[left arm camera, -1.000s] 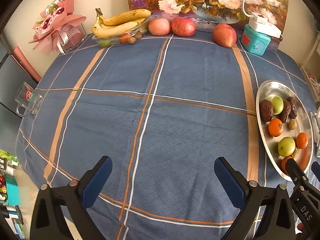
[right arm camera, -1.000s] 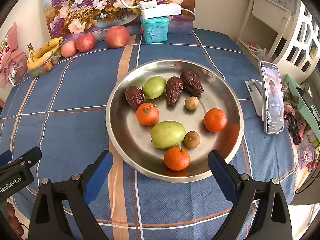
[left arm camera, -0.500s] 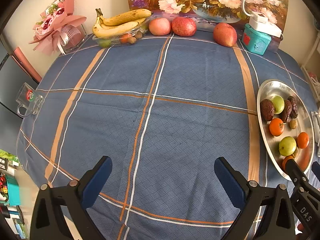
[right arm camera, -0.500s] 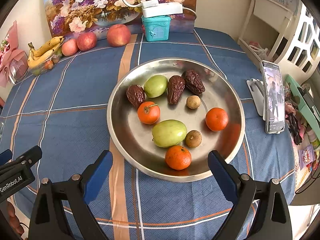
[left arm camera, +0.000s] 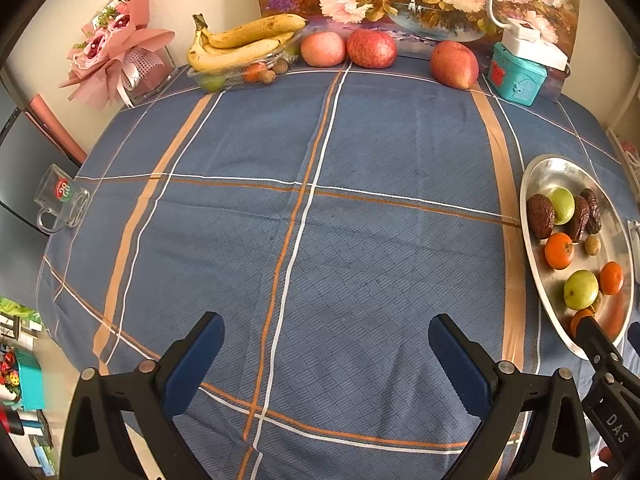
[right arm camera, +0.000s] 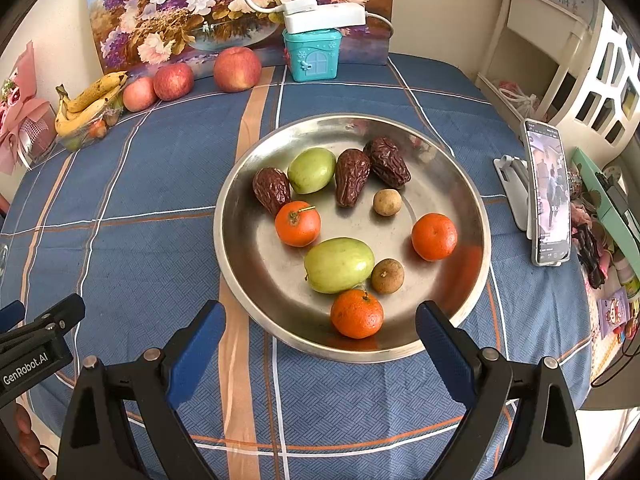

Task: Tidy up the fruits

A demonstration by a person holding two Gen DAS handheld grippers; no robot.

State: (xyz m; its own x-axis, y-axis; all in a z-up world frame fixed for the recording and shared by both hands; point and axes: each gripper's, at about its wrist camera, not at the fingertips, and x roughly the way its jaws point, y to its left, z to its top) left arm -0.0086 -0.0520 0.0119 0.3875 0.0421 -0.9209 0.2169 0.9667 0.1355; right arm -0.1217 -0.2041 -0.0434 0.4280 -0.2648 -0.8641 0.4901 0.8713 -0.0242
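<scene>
Two grippers, both with jaws apart and empty: left gripper (left arm camera: 326, 354) over bare tablecloth (left arm camera: 320, 220); right gripper (right arm camera: 320, 340) at the near rim of the metal plate (right arm camera: 472, 196) holding the small fruits (right arm camera: 339, 265).

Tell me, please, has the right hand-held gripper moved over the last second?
Yes, slightly. The steel plate and teal box now sit higher in the right hand-held gripper's view, so it eased back or tilted down.

My left black blue-padded gripper (left arm camera: 326, 356) hovers gaping; my right black blue-padded gripper (right arm camera: 320, 344) beside it gapes too.
</scene>
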